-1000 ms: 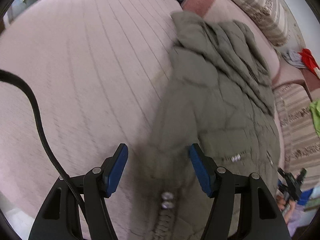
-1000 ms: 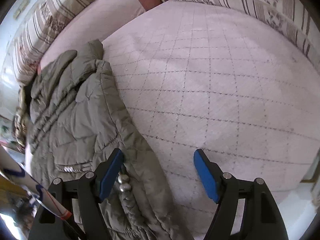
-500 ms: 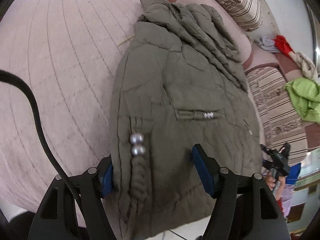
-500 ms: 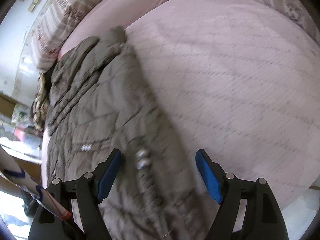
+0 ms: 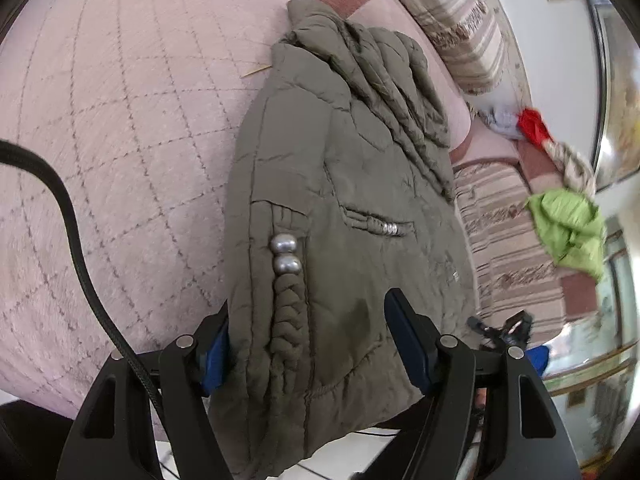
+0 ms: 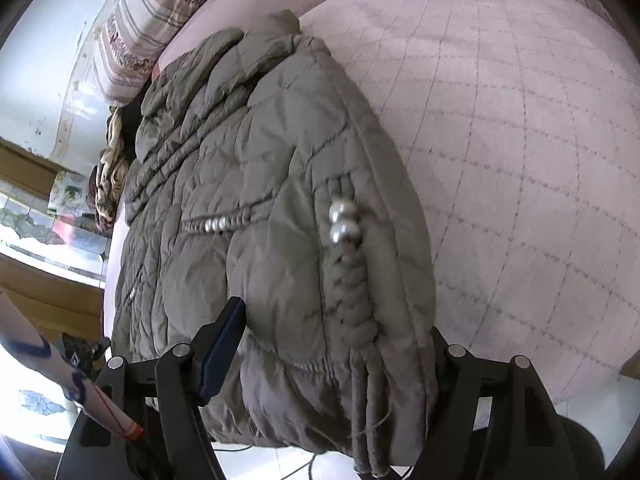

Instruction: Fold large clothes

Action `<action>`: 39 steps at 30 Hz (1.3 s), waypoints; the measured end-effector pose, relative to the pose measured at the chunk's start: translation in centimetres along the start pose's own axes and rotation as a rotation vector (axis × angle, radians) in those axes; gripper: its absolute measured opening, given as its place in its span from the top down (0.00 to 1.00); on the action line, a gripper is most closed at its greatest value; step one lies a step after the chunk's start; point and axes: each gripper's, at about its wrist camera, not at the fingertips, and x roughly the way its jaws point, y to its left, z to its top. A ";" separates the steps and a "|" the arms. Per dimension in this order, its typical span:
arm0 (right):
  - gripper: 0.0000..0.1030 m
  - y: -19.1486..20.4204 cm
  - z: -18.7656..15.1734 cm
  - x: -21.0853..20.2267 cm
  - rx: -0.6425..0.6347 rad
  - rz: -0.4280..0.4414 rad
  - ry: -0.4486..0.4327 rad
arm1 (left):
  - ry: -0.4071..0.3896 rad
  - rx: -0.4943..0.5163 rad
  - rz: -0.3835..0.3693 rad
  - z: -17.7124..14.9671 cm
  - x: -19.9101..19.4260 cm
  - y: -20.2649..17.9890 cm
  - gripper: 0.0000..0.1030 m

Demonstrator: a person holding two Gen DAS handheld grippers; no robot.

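Note:
An olive-green quilted jacket (image 5: pixel 344 184) lies lengthwise on a pink quilted bed cover (image 5: pixel 120 140), its hem hanging over the near edge. A braided cord with two silver beads (image 5: pixel 285 254) runs down its front. My left gripper (image 5: pixel 308 340) is open, its blue pads straddling the hem. In the right wrist view the same jacket (image 6: pixel 256 208) fills the middle. My right gripper (image 6: pixel 332 340) is open around the hem; the jacket's fold hides its right pad.
Striped cushions (image 5: pixel 452 28) and a striped seat (image 5: pixel 508 248) lie to the right of the bed. Loose clothes sit there: a bright green garment (image 5: pixel 568 228) and a red one (image 5: pixel 530 126). A black cable (image 5: pixel 68 216) crosses the left. White tiled floor shows below the bed edge.
Both grippers have moved in over the jacket's near hem, which now sits between their open pads. The jacket has not moved.

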 end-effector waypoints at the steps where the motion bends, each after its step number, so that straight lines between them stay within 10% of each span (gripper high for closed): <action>1: 0.23 0.2 -0.4 0.1 -0.012 0.002 0.007 | 0.003 0.026 0.021 -0.2 0.2 -0.5 0.34; 19: 0.34 2.3 -2.3 1.8 0.012 0.079 -0.009 | 0.011 0.129 0.162 -1.8 1.8 -2.9 0.33; 27: 0.68 4.9 -2.3 0.2 -0.026 0.043 -0.052 | -0.016 0.147 0.418 -1.6 0.5 -6.9 0.73; 39: 0.71 7.6 -4.1 -4.6 -0.145 0.056 -0.087 | -0.078 0.086 0.336 -1.9 -4.9 -7.6 0.77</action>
